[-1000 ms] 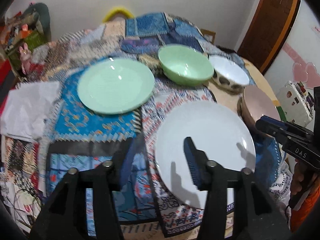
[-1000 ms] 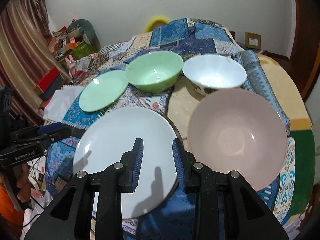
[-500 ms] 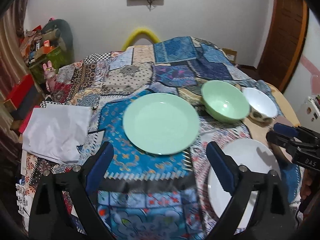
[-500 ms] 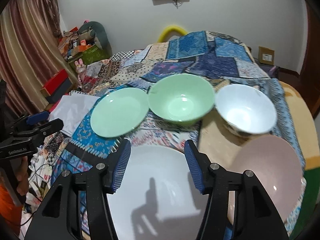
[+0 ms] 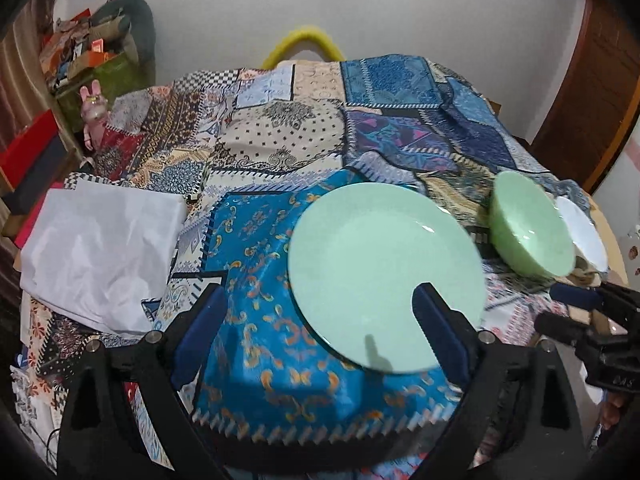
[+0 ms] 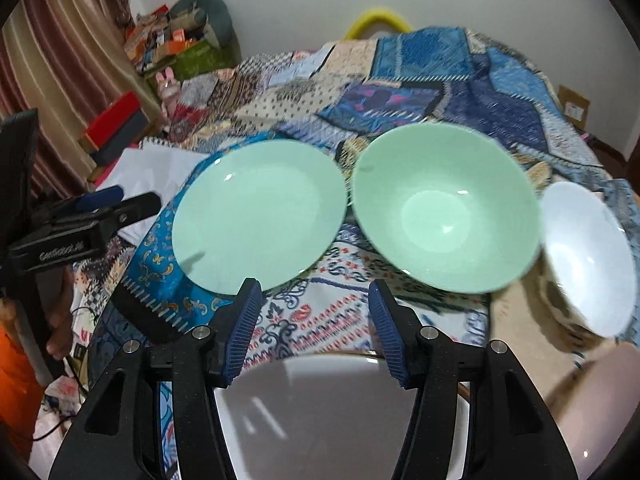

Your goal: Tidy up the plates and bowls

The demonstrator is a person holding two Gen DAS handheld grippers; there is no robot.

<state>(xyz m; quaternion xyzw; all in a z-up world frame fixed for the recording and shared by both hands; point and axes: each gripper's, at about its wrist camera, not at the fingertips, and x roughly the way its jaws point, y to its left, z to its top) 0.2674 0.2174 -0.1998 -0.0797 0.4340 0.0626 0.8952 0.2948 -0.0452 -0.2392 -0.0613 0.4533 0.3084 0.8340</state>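
Note:
A pale green plate (image 5: pixel 386 276) (image 6: pixel 260 216) lies flat on the patchwork cloth. To its right stand a green bowl (image 5: pixel 528 228) (image 6: pixel 444 208) and a white bowl (image 5: pixel 582 232) (image 6: pixel 588 256). My left gripper (image 5: pixel 320 332) is open wide above the plate's near left edge, its right finger over the rim, nothing pressed. My right gripper (image 6: pixel 316 328) is open over bare cloth between the green plate and green bowl. Below it lie a white plate (image 6: pixel 340 412) and a pink bowl (image 6: pixel 600 400). Each gripper shows in the other's view, the right gripper (image 5: pixel 560 310) and the left gripper (image 6: pixel 108 204).
A folded white cloth (image 5: pixel 100 256) lies at the table's left edge. Boxes and clutter (image 5: pixel 88 60) stand beyond it by a curtain. A yellow loop (image 5: pixel 304 40) rises behind the far edge. A wooden door (image 5: pixel 592 92) is at the right.
Both grippers moved away from the white plate toward the green plate and bowl, which now fill the views. Both pairs of jaws spread wider than a second ago.

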